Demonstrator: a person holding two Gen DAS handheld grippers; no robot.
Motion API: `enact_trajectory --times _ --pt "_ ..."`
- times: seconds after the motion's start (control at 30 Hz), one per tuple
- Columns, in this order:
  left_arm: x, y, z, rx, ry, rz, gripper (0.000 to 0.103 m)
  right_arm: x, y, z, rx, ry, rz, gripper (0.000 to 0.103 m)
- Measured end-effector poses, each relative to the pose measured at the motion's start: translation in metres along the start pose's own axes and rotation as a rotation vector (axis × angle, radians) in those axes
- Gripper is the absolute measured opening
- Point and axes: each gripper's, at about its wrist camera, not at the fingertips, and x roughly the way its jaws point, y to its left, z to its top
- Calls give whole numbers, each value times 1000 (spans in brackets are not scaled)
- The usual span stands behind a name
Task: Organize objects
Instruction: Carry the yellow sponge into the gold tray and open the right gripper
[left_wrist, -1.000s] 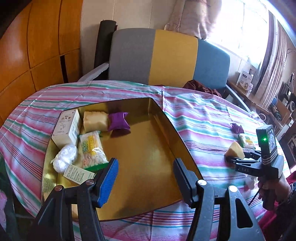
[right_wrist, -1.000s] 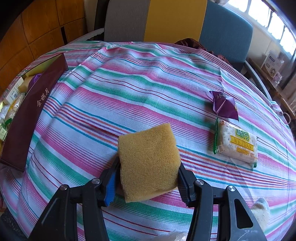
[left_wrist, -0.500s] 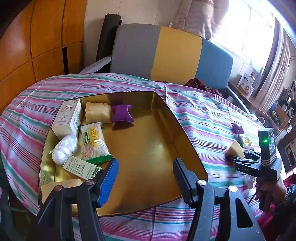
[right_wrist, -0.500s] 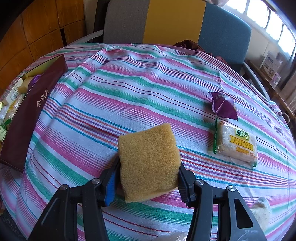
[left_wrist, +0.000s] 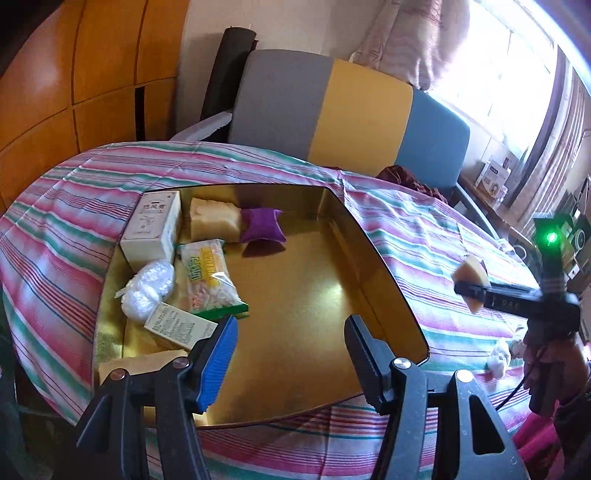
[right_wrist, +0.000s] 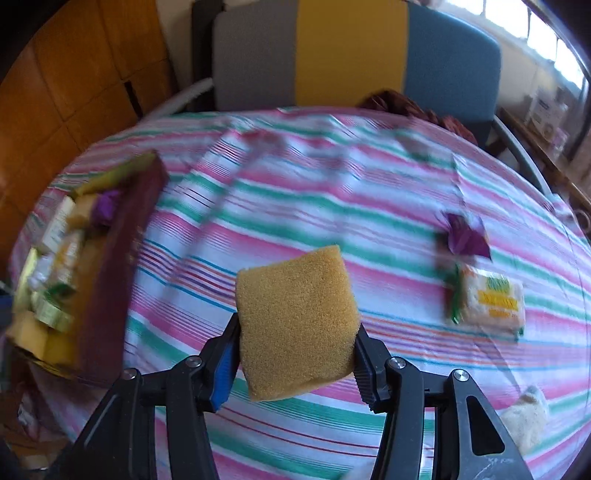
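Observation:
My right gripper (right_wrist: 295, 354) is shut on a yellow sponge (right_wrist: 297, 317) and holds it above the striped tablecloth (right_wrist: 295, 206). In the left wrist view it shows at the right (left_wrist: 471, 286) with the sponge (left_wrist: 469, 271). My left gripper (left_wrist: 291, 350) is open and empty above the near edge of a gold tray (left_wrist: 306, 295). The tray holds a white box (left_wrist: 153, 225), a sponge (left_wrist: 214, 219), a purple pouch (left_wrist: 262, 230), a snack packet (left_wrist: 208, 277), a plastic-wrapped bundle (left_wrist: 147, 290) and a small carton (left_wrist: 177, 325).
On the cloth right of the sponge lie a purple pouch (right_wrist: 467, 236) and a yellow-green snack packet (right_wrist: 491, 302). A pale fluffy item (right_wrist: 524, 417) lies near the front right. The tray's dark red wall (right_wrist: 110, 280) is at left. A grey-yellow-blue sofa (left_wrist: 332, 110) stands behind the table.
My right gripper has lifted the yellow sponge higher and is moving; its view is blurred. My left gripper has pulled back and risen a little over the tray.

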Motion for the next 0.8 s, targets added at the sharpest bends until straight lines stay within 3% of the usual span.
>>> enact_trajectory --times 0.2,0.4,0.67,0.73,0.8 --pt "-7 22 2 -43 -19 4 61 -3 79 41 -103 -49 123 54" --pt "-6 41 3 -82 -16 7 61 23 148 79 -198 -49 158 55" --pt "1 51 1 -112 6 -1 61 88 189 114 -263 7 33 58" --pt "4 54 -1 -120 18 -2 61 97 191 120 -264 11 18 64" --pt "7 55 -2 -126 27 1 61 102 189 124 -261 7 14 77"
